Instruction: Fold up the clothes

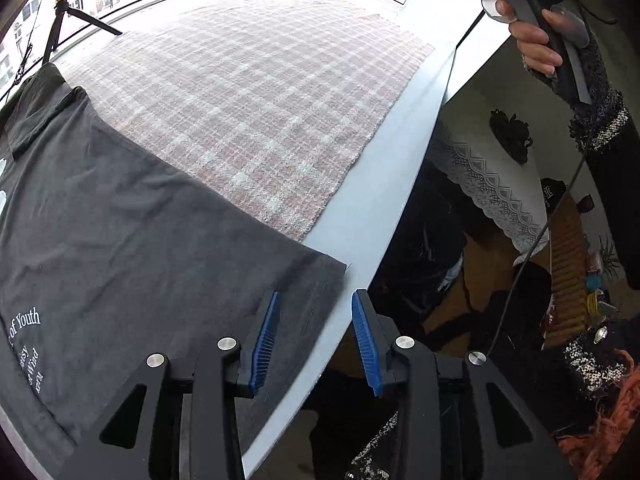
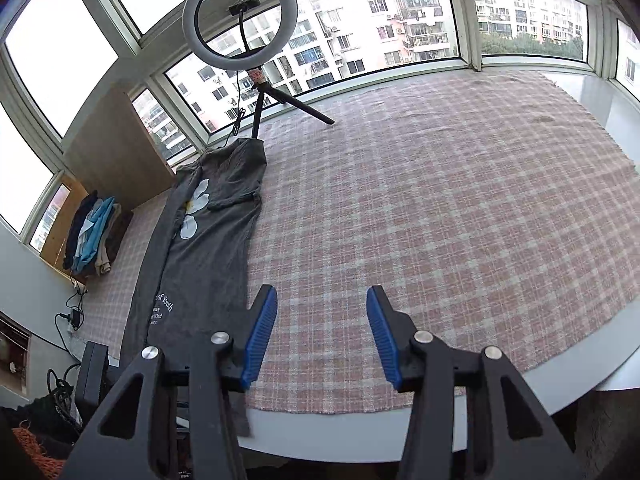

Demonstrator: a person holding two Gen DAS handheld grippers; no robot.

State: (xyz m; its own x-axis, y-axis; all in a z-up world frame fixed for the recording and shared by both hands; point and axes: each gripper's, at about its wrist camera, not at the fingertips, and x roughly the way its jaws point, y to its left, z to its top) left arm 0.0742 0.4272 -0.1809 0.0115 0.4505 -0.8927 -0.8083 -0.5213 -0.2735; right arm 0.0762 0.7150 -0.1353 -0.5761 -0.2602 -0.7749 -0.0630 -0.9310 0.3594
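— Jaws?
— Both spread on my left gripper [image 1: 314, 334] and right gripper [image 2: 322, 334], nothing between them.
— Surroundings?
— I see a white table [image 2: 616, 104] under a pink checked cloth [image 2: 440, 208], by bay windows [image 2: 400, 16].
— Shirt?
— Grey T-shirt [image 2: 208, 256] lies folded narrow at the cloth's left, long axis running from the near edge toward the windows, hem nearest me

Bay windows [image 2: 420, 16] wrapped around far side, apartment blocks seen outside in daylight. White worktop [image 2: 608, 100] covered by pink plaid cloth [image 2: 440, 208]. Ring light [image 2: 240, 16] mounted on small tripod [image 2: 276, 104] by glass. Wooden panel [image 2: 116, 148] stood at left corner. Lace-edged cloth [image 1: 488, 184] draped over furniture below worktop edge.
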